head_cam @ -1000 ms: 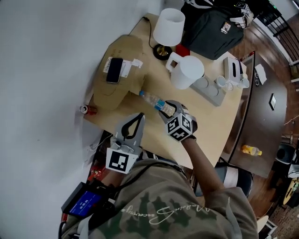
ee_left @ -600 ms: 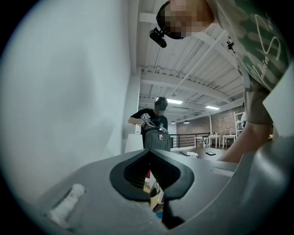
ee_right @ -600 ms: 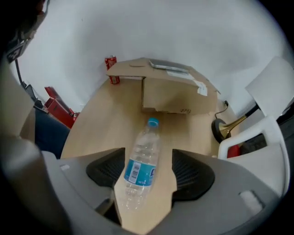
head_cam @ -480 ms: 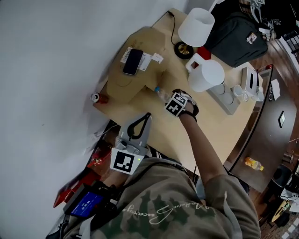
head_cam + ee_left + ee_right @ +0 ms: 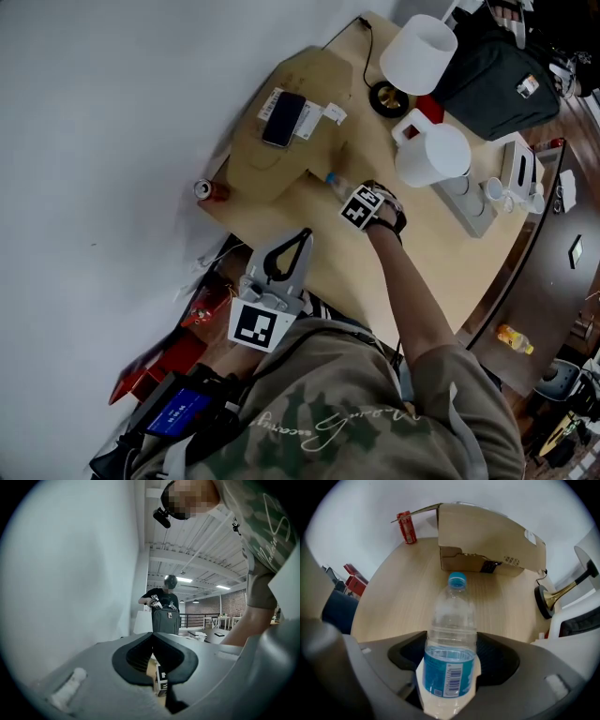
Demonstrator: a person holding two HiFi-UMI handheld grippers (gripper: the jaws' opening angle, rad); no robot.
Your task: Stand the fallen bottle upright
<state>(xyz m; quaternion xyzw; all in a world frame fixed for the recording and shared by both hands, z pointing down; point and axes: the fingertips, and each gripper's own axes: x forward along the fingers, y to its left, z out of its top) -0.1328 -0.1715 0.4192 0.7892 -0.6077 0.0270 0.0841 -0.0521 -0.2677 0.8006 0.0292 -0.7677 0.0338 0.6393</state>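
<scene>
From the head view, the bottle lies on its side on the pale wooden surface, its blue cap towards a cardboard box that carries a phone. The right hand-held gripper points down over the bottle. A red can stands at the surface's corner by the wall, and the left hand-held gripper hangs off the near edge, apart from everything on the surface. In the left gripper view its jaws meet at the tips with nothing between them, and a person with a backpack stands far behind. In the right gripper view the jaws stand wide on either side of the bottle's blue-labelled body. The pads do not visibly press on it, and the bottle rests flat on the surface just short of the box.
</scene>
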